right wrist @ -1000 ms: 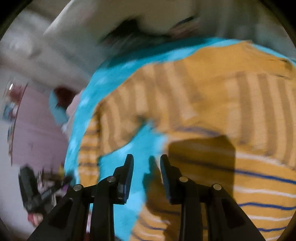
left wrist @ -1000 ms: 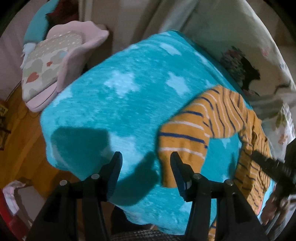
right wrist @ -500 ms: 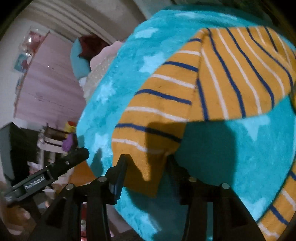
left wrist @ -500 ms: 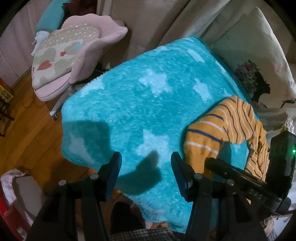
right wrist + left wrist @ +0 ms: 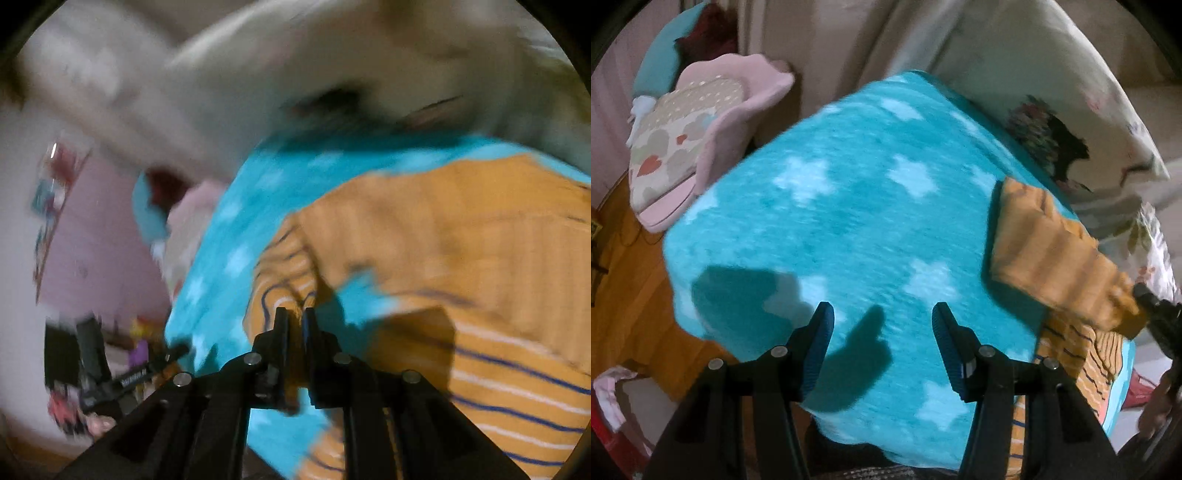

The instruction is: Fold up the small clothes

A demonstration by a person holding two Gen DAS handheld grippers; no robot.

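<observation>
Since half a second ago, our right gripper (image 5: pixel 295 321) has pinched the striped orange garment's (image 5: pixel 461 258) sleeve. Our left gripper (image 5: pixel 882 332) hovers spread above the teal star blanket (image 5: pixel 849 221), a pink chair (image 5: pixel 713 122) beyond.

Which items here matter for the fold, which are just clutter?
In play:
orange striped garment
right gripper, shut on its sleeve
left gripper, open over the blanket
teal star blanket

Clutter:
pink cushioned chair
printed pillow
</observation>
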